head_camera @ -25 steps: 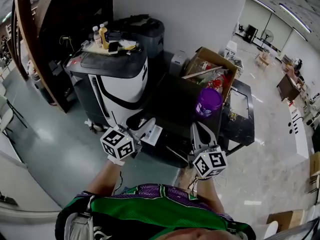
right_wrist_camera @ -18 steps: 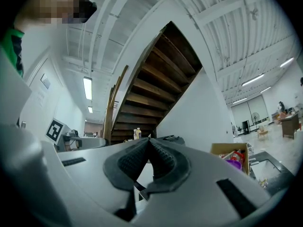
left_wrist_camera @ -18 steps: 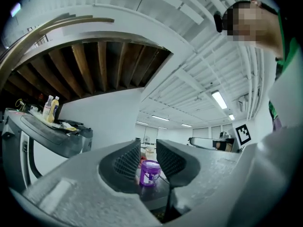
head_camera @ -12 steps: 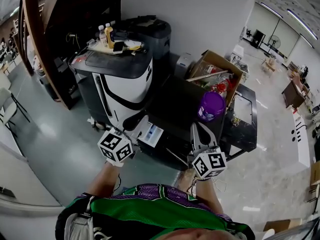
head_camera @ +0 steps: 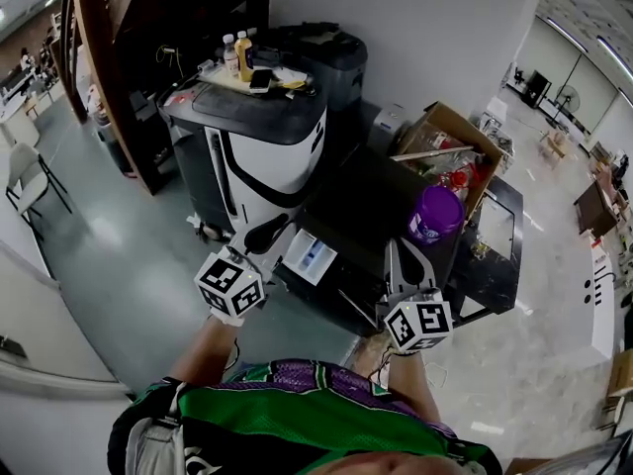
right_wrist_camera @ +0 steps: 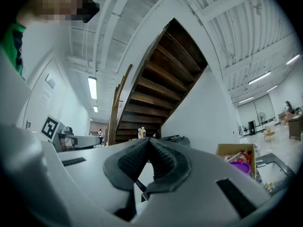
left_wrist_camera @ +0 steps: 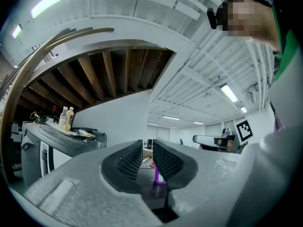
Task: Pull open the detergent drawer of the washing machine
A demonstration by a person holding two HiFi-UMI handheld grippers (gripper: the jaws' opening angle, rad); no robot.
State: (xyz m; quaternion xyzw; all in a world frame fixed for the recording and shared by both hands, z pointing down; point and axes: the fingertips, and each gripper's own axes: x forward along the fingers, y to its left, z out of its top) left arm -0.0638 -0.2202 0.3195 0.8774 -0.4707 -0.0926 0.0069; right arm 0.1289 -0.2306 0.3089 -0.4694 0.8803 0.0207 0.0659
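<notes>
From the head view, the washing machine (head_camera: 366, 206) is standing dark and low in front of the person, and its detergent drawer (head_camera: 313, 255) is showing as a pale tray sticking out of the upper front at the left. The left gripper (head_camera: 267, 255) is reaching in just beside that tray's front, and the right gripper (head_camera: 401, 255) is hanging over the machine's near edge, apart from the drawer. A purple container (head_camera: 436, 215) is sitting on the lid. By my reckoning the pull is already well along, since the tray is looking drawn out. The next move is calling for a sure hold on the drawer's front and a straight, level draw toward the person.

In the left gripper view, the ribbed pads are standing almost together with a slim gap between them. Nothing is sitting in that gap, and only the far purple container is showing through it. So I am doubting that any grip is on the drawer.

In the right gripper view, the jaws are meeting at their tips, clenched on nothing.

As for writing, I am reading none. The 2 cubes are carrying only black-and-white square markers, and the labels on the container and on the 2 bottles (head_camera: 237, 55) behind are too small to read.
</notes>
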